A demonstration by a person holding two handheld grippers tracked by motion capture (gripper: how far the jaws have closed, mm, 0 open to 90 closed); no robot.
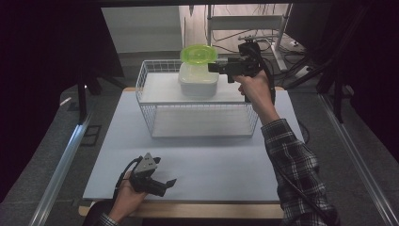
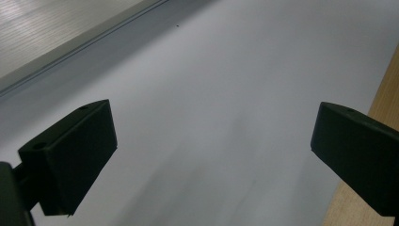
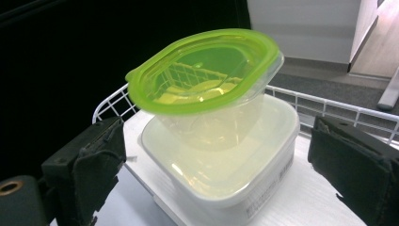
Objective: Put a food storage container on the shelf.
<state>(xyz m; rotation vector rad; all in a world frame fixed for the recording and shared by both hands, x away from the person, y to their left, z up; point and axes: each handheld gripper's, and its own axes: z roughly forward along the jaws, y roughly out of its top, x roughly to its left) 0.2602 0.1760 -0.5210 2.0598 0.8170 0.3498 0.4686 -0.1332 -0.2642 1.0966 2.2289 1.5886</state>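
A clear tub with a lime-green lid (image 1: pixel 198 53) (image 3: pixel 202 70) rests tilted on top of a white lidded box (image 1: pixel 198 81) (image 3: pixel 221 160). Both stand on the white upper surface of a white wire basket (image 1: pixel 155 117) (image 3: pixel 108 106) at the back of the table. My right gripper (image 1: pixel 212 66) (image 3: pixel 216 136) is open just right of the green-lidded tub, its jaws wide apart and touching neither tub. My left gripper (image 1: pixel 165 184) (image 2: pixel 211 127) is open and holds nothing, low over the pale mat (image 1: pixel 202 160) (image 2: pixel 211 70) near the table's front left edge.
The mat covers a wooden tabletop whose edge (image 2: pixel 386 94) shows beside my left gripper. A metal stand with cables (image 1: pixel 244 28) rises behind the basket at the back right. Dark curtains hang on both sides.
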